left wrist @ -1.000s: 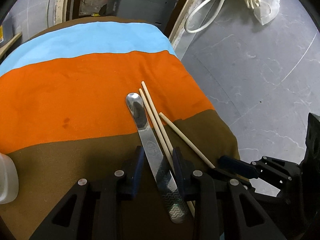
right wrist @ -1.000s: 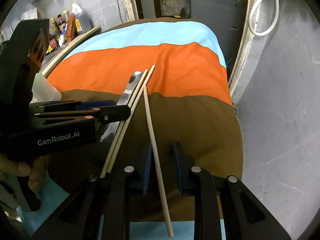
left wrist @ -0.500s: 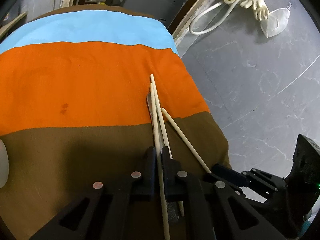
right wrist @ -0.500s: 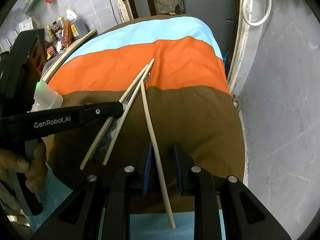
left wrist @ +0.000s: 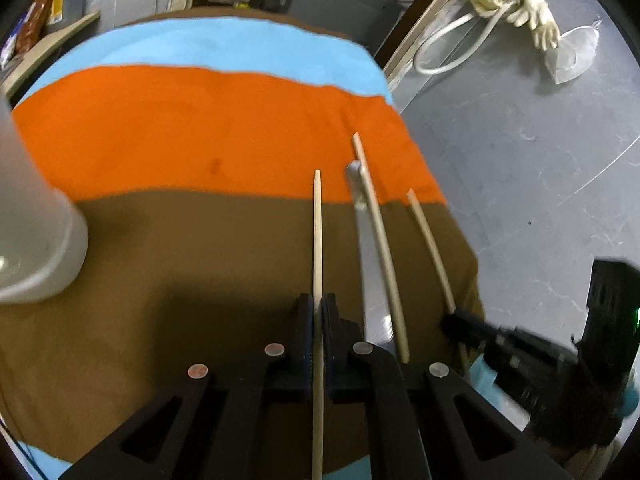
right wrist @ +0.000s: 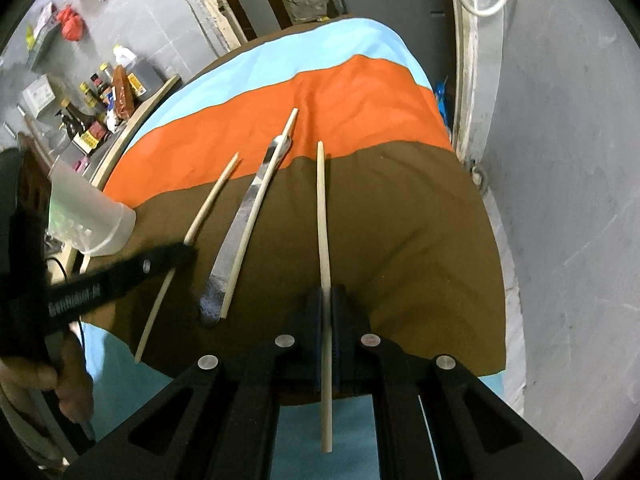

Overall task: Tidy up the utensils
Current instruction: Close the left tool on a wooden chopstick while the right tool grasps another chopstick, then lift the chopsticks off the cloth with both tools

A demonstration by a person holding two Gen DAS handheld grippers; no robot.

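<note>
Now, left gripper: fingers clenched on a wooden chopstick that runs up the centre of the left wrist frame.
Right gripper: fingers just closed, clamped on a second chopstick, its back end sticking out below the fingers toward the bottom of the right wrist frame.
Third chopstick: lies free on the surface, centre of the right wrist frame, partly across a metal butter knife.
Butter knife: flat on the brown band, tip reaching the orange band, between the two held chopsticks.
Surface: covered by a striped cloth of blue, orange and brown bands.
Plastic cup: translucent, at the left edge of the left wrist frame, on the brown band.
Person's hand: lower left of the right wrist frame, holding the left gripper's handle.
</note>
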